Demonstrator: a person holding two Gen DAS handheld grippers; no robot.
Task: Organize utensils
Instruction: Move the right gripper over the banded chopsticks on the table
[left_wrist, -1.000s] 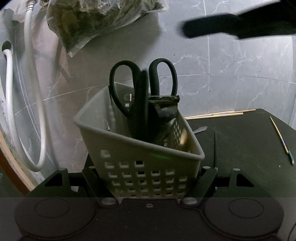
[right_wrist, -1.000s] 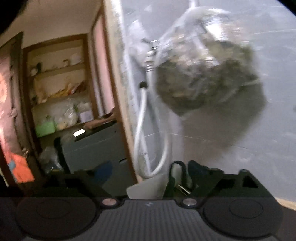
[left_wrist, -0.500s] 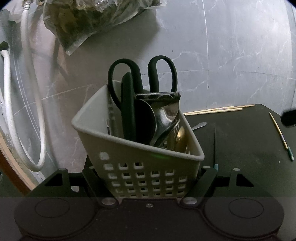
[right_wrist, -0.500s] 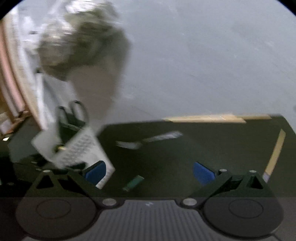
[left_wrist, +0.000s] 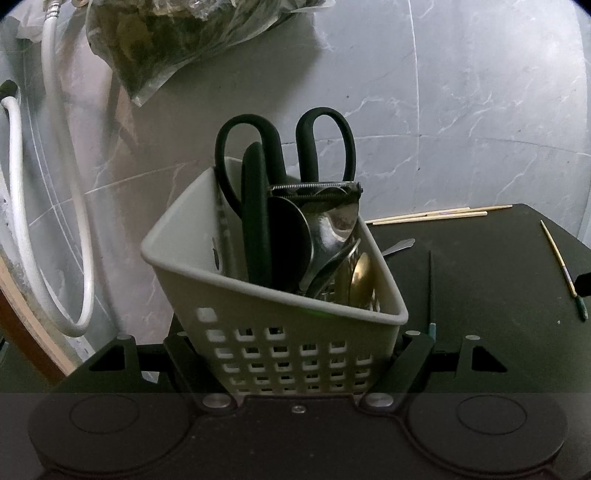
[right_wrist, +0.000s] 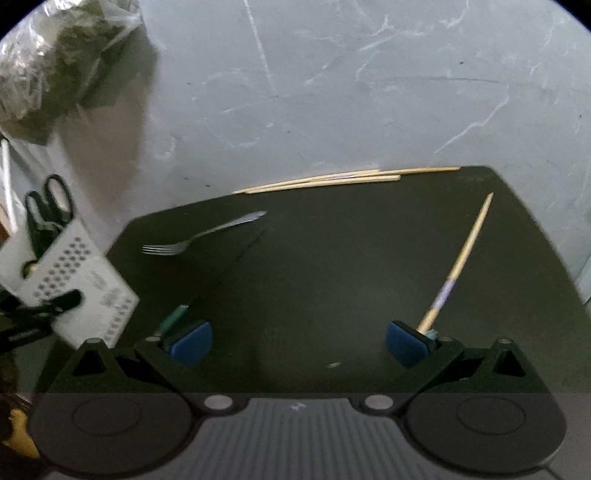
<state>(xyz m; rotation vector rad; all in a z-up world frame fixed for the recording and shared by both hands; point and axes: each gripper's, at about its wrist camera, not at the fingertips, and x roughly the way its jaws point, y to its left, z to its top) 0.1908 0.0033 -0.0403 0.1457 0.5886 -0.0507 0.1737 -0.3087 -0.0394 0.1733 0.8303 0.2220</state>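
Left claw (left_wrist: 295, 363): I have it clenched on the caddy's lower walls.
Caddy (left_wrist: 258, 295): tilted at the table's left end; scissors (left_wrist: 284, 147), spoons (left_wrist: 328, 236) and a grater (left_wrist: 314, 190) stand inside.
Right claw (right_wrist: 297, 341): released, nothing between its blue pads (right_wrist: 192, 341), low over the table (right_wrist: 332, 266).
Fork (right_wrist: 201, 236): lying flat, left of centre.
Chopsticks (right_wrist: 332, 179): a pair along the far edge.
Single chopstick (right_wrist: 460, 262): right side, its near end by my right pad.

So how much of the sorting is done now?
Done: scissors and spoons stand in the basket, which the left tongs grip. In hand: right tongs open, empty. Left: the fork and chopsticks on the table.
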